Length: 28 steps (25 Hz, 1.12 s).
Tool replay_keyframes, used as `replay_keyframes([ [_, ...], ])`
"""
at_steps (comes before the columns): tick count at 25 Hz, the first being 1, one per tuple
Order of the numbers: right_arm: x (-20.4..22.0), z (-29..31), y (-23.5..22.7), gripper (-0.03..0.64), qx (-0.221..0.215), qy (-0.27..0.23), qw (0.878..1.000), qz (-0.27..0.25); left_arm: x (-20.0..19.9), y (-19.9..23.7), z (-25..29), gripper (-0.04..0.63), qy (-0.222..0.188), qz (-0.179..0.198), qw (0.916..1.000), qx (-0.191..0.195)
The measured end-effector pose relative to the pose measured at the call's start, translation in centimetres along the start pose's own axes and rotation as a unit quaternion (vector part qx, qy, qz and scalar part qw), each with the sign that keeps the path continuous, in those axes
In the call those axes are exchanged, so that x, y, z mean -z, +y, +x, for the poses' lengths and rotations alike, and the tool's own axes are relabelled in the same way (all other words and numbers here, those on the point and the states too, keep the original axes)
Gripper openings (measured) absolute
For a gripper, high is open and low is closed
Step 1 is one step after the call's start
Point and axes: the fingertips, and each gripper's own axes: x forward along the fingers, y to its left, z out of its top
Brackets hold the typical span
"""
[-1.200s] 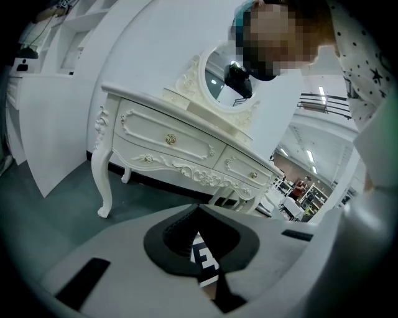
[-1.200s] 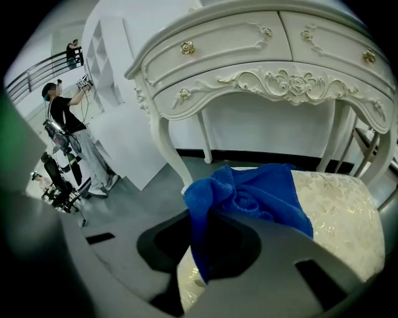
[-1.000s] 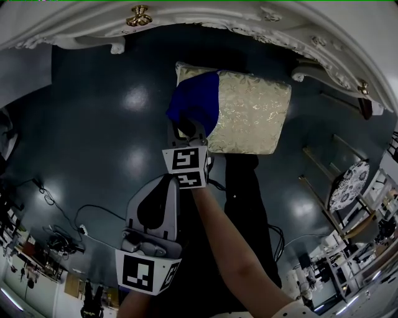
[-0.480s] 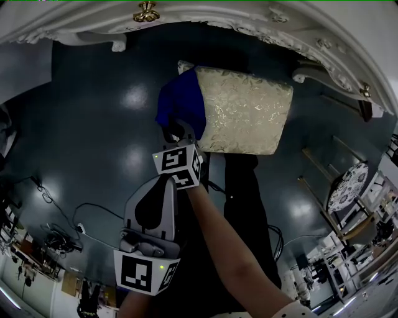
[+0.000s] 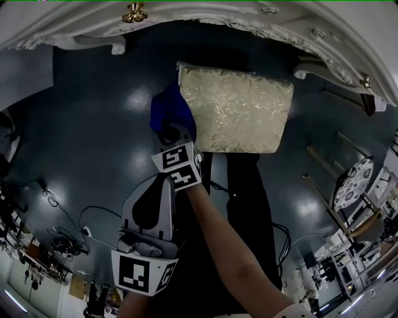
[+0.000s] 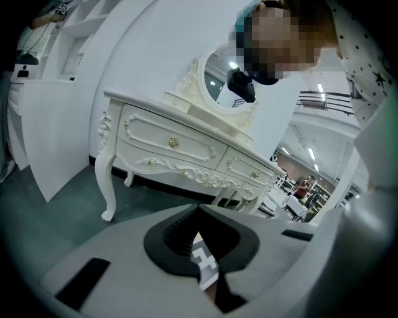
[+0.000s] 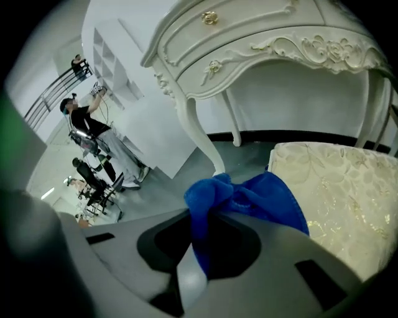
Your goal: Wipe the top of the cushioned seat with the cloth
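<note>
Left gripper at 7 o'clock, jaws pressed together on nothing, right gripper just beyond it, jaws clamped on the blue cloth, cloth bunched at the 9 o'clock edge of the gold cushioned seat, white dressing table at 12 o'clock.

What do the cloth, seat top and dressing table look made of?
Blue cloth: fuzzy, folding textile, likely microfibre. Cushioned seat top: pale gold brocade-like fabric, shiny leaf pattern. Dressing table: probably painted wood, cream, carved scrolls, brass-coloured knobs.
</note>
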Motion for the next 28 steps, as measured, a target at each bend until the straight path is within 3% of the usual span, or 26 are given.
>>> replay_keyframes([
  [4,-1.9,-2.4,-0.1,0.060,-0.060,-0.049,0.996,0.039,-0.1,-0.4,0.4,-0.003,0.004,0.019,0.9998,-0.006],
  [8,-4.0,-8.9,-2.7,0.060,-0.053,-0.135,0.987,0.063,-0.9,-2.8,1.1,-0.003,0.002,0.048,0.9989,-0.004],
  [12,-3.8,-16.7,-8.3,0.060,0.010,-0.194,0.978,0.071,-1.8,-8.0,2.2,-0.003,-0.007,0.071,0.9968,0.036],
  [16,-1.7,-23.9,-14.2,0.060,0.094,-0.239,0.961,0.105,-2.0,-11.4,2.3,-0.003,-0.010,0.092,0.9940,0.059],
  [23,5.2,-31.3,-24.1,0.060,0.224,-0.233,0.934,0.149,-2.0,-15.2,3.1,-0.003,-0.008,0.110,0.9909,0.077],
  [28,9.4,-30.4,-27.6,0.060,0.257,-0.203,0.929,0.171,-0.7,-16.1,3.4,-0.003,0.009,0.117,0.9898,0.081],
])
